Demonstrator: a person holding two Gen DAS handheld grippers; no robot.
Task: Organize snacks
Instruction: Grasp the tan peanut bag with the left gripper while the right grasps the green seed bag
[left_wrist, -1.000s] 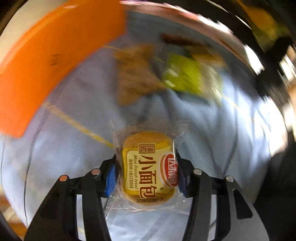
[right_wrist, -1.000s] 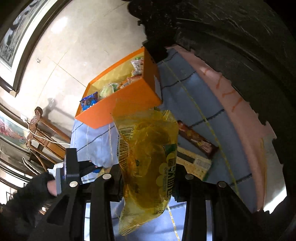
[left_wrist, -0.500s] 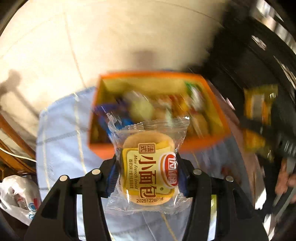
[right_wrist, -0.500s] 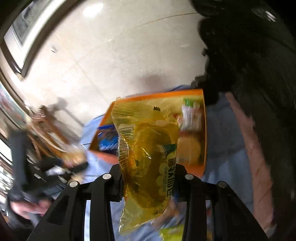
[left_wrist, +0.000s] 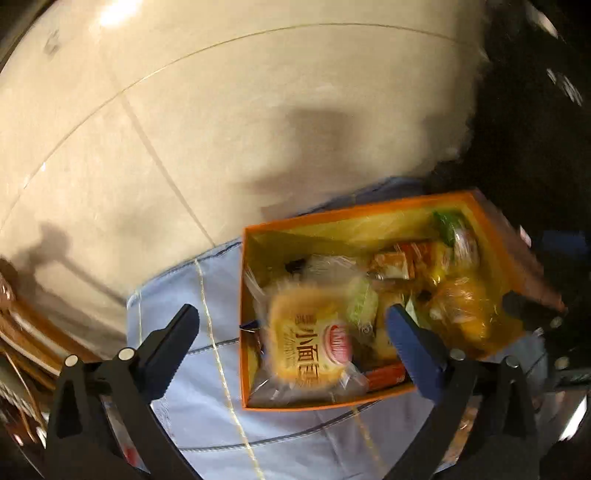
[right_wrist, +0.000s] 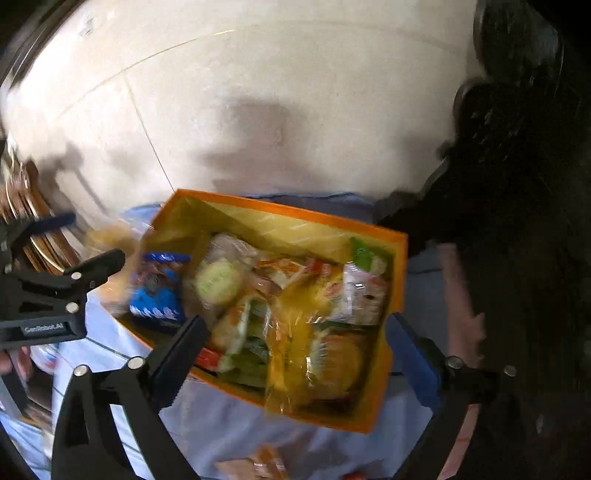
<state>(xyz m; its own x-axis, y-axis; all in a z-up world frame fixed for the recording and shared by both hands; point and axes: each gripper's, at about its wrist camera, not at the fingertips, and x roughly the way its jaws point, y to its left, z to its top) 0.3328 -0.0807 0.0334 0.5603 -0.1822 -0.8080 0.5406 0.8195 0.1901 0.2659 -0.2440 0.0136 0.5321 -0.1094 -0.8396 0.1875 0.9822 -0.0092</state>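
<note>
Opening wide, your left gripper (left_wrist: 291, 332) is releasing the bread packet (left_wrist: 310, 350), lying untouched between its fingers, into the orange box (left_wrist: 242, 295).

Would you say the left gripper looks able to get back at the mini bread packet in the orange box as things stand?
Probably yes. The left gripper, its jaws opening with nothing pressed between them, hangs right above the mini bread packet, which lies on top of the other snacks in the open orange box; nothing covers it.

Both grippers now opening: bread pack (left_wrist: 314, 350) & yellow bag (right_wrist: 295, 332) released into orange box (left_wrist: 242, 295).
</note>
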